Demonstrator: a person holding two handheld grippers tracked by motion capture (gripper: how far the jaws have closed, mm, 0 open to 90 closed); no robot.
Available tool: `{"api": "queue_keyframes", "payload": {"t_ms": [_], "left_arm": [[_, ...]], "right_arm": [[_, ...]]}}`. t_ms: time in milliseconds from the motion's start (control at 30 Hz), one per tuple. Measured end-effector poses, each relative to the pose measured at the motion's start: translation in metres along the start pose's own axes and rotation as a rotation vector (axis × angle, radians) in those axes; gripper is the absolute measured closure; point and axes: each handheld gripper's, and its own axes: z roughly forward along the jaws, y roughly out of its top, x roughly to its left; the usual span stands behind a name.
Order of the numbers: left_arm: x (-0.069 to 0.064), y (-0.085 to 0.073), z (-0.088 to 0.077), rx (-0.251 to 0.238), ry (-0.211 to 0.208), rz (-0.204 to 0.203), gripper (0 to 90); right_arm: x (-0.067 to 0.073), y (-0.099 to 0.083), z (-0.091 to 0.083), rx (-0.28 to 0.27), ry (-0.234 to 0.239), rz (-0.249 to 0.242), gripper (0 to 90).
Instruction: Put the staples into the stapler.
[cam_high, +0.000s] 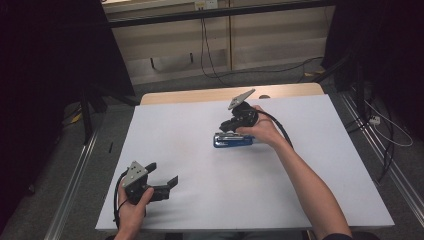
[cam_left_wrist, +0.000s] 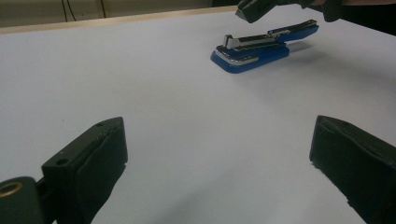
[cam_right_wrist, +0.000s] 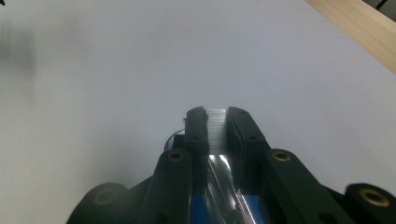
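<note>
While right gripper (cam_high: 231, 131) clamps what looks like staples in blue stapler (cam_high: 233, 140), left gripper (cam_high: 161, 173) gapes wide.

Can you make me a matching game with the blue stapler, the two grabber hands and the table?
Things:
1. stapler
2. left gripper
3. right gripper
4. table

States:
A. white on top
B. jaws wide apart, nothing between them
C. blue, lying on the table
D. jaws closed on a shiny metal strip

Pairs: 1-C, 2-B, 3-D, 4-A
</note>
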Motion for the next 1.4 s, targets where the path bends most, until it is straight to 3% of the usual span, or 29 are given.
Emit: {"api": "queue_keyframes", "payload": {"t_ms": [633,933,1400], "left_arm": [[0.000,0.000,0.000,-0.002,-0.005,0.001,4.4],[0.000,0.000,0.000,0.002,-0.004,0.003,4.4],[0.000,0.000,0.000,0.004,-0.007,0.001,4.4]], "right_arm": [[-0.006,0.002,0.008,0.037,0.065,-0.134,79.2],[-0.004,0.001,0.011,0.039,0.087,-0.166,79.2],[-0.003,0.000,0.019,0.057,0.081,-0.199,79.2]]}}
